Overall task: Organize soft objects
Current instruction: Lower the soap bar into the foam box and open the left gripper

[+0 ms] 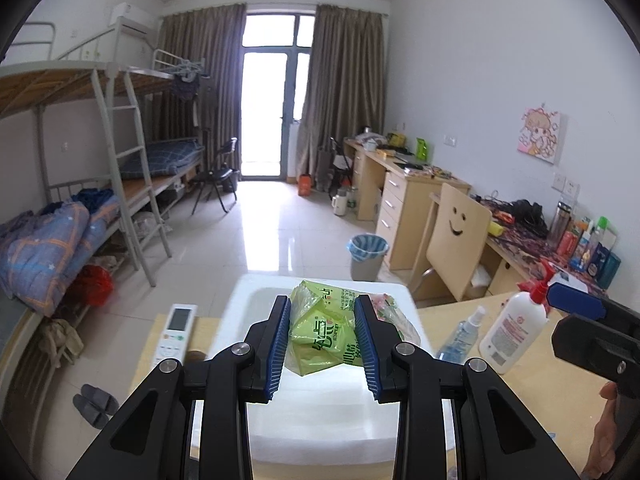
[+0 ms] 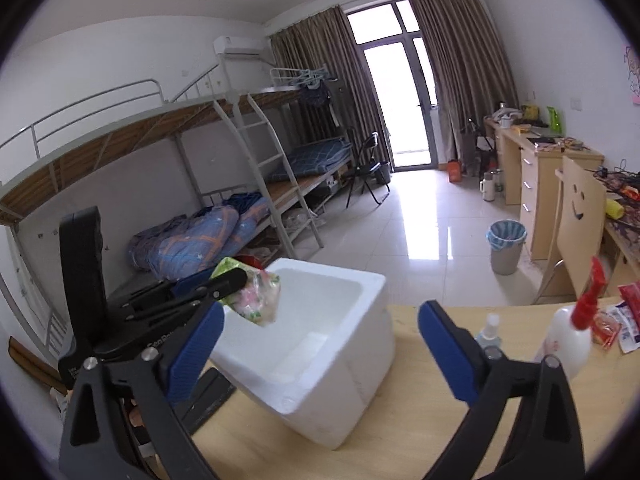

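My left hand-held gripper (image 1: 322,344) pinches the green tissue pack (image 1: 320,330) over the white foam box (image 2: 320,344); my right hand-held gripper (image 2: 320,344) gapes empty. The pink packet (image 2: 260,300) dangling at nine o'clock might snag the rim and spill outside.

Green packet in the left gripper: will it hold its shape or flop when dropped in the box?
Likely floppy: the green packet looks crumpled between the left gripper. Probably light, and likely to slump inside the white foam box.
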{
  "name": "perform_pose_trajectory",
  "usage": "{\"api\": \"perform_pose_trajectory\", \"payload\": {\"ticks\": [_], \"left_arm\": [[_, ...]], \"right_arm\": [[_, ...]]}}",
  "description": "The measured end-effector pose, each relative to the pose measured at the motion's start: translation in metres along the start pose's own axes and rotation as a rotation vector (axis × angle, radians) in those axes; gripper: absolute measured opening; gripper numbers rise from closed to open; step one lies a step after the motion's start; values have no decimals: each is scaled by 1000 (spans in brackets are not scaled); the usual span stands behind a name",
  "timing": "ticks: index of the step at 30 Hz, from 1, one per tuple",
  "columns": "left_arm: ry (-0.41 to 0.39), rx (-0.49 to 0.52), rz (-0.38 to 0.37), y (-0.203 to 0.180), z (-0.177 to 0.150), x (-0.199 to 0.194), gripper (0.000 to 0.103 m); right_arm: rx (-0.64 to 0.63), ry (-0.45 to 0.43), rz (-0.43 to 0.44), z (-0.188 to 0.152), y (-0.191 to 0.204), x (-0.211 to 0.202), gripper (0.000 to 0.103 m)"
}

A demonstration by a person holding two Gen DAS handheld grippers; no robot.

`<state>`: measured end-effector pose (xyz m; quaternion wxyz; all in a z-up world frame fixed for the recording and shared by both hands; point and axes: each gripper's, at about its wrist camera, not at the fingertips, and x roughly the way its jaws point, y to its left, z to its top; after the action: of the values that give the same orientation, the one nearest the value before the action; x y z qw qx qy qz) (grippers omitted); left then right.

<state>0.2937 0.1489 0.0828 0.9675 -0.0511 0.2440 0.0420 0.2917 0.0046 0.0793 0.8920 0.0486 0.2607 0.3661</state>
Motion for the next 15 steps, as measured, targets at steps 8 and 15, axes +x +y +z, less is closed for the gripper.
{"api": "perform_pose_trajectory", "payload": {"ticks": [8, 15], "left_arm": [[27, -5, 23, 2, -4, 7, 34], [32, 11, 57, -4, -6, 9, 38]], "right_arm": [[-31, -3, -69, -3, -3, 1, 100], [-82, -45, -128, -6, 6, -3, 102]]}}
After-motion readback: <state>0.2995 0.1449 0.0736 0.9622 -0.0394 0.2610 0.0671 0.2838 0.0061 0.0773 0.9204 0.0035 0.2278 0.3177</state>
